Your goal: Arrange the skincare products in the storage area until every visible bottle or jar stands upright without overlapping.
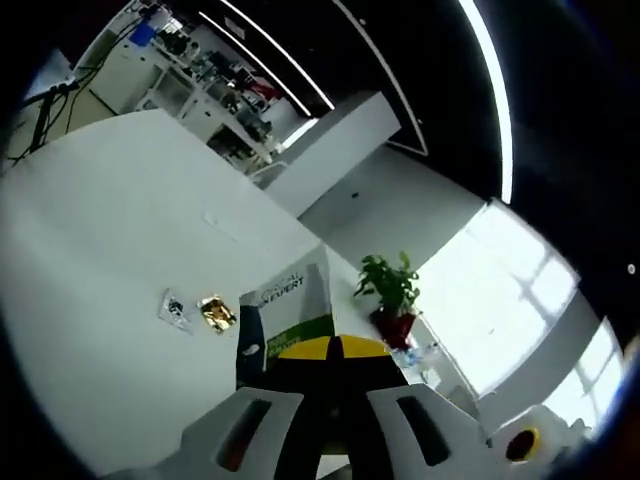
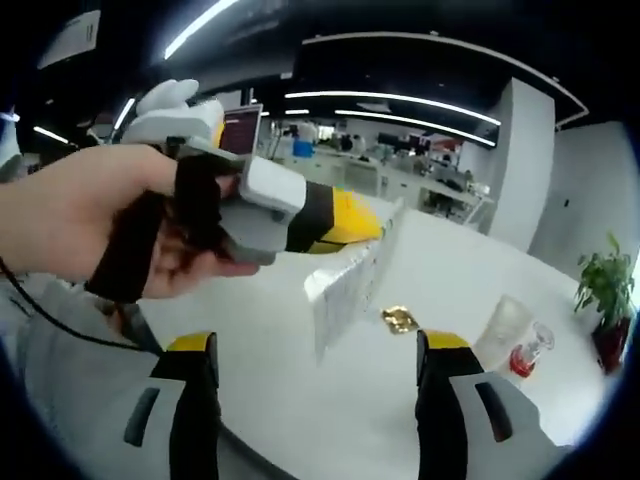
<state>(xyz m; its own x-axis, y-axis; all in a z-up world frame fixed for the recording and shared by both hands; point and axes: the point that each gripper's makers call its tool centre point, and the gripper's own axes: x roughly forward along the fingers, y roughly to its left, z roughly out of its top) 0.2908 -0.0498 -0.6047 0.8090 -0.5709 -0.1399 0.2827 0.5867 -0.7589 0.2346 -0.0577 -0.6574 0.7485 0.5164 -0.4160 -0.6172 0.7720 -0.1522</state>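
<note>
Up above the white table (image 2: 300,400), the left gripper (image 1: 335,350) pinches a flat white-and-green packet (image 1: 290,315) between its yellow-tipped jaws. A hand (image 2: 110,225) grips that tool in the right gripper view. The right gripper (image 2: 315,350) stands spread wide, holding nothing. A gold sachet (image 2: 400,319) and a clear bottle (image 2: 503,325) lie on the table, near a potted plant (image 2: 605,290).

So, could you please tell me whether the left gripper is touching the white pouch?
Touching. In the right gripper view, the left gripper has its yellow tips clamped on the top edge of the white pouch, holding it above the table.
</note>
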